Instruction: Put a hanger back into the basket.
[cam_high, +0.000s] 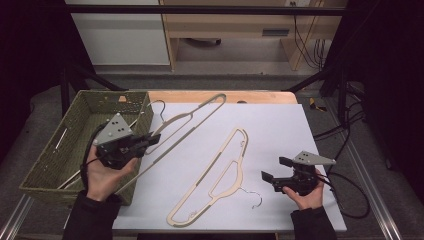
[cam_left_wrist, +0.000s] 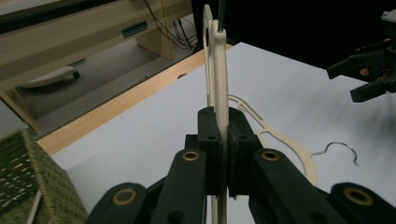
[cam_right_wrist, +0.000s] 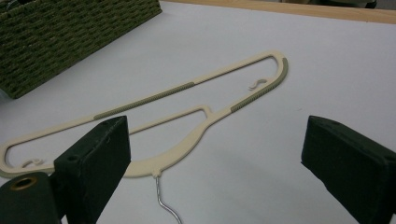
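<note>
— What else sat on the table?

— A white sheet (cam_high: 280, 130) covered most of the wooden tabletop (cam_high: 260, 96), whose bare edge showed along the far side. A second beige hanger (cam_high: 215, 175) lay flat on that sheet, its metal hook pointing toward the near edge.

— And beyond the table?

— Light wooden furniture (cam_high: 235, 25) stood on the floor, with black cables (cam_high: 307, 45) hanging beside it.
</note>
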